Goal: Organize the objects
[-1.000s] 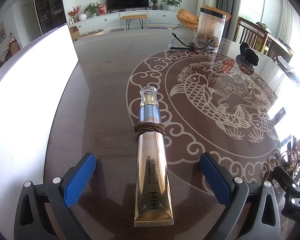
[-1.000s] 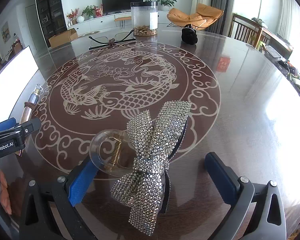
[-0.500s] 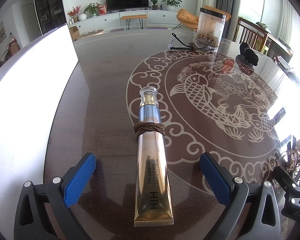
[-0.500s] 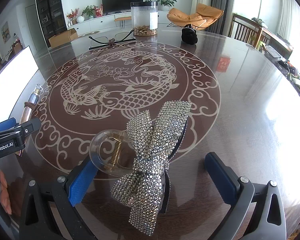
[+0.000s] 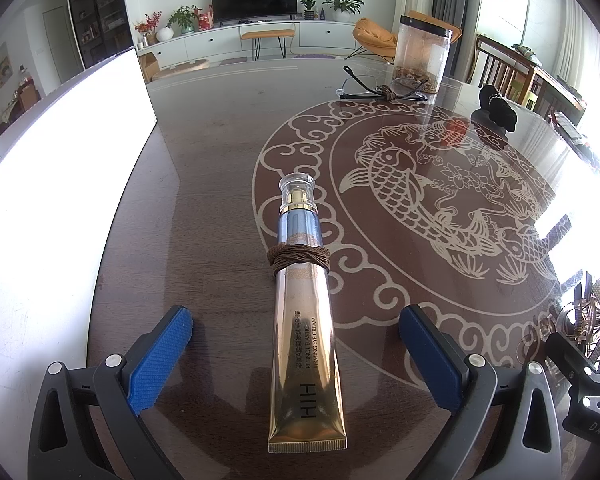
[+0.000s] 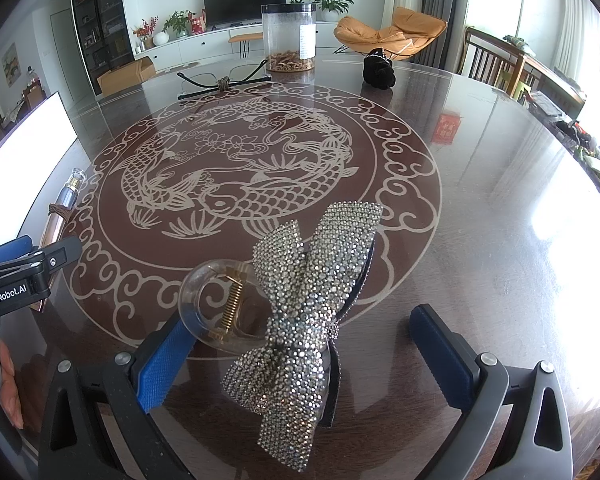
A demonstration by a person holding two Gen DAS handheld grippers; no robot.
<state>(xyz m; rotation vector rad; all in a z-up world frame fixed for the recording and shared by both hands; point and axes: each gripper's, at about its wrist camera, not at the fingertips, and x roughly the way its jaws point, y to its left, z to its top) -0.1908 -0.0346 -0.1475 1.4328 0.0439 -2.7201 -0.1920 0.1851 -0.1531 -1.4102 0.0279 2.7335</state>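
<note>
Glossy gold tube [image 5: 306, 356]; rhinestone-crusted bow [image 6: 304, 312]; glossy table [image 6: 480, 184].

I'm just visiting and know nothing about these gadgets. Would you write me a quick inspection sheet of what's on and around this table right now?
Surface: round glossy table with a pale carp pattern.
Job's things: gold eye-cream tube lying flat, a brown hair tie wound around it; rhinestone bow hair clip lying flat.
Clutter: clear jar, eyeglasses and black scrunchie at the far side.
Grippers: left tool open, straddling the tube without touching; right tool open around the bow clip.
Cables: nothing seen.
Surroundings: living room with television, orange lounge chair, potted plants.
</note>
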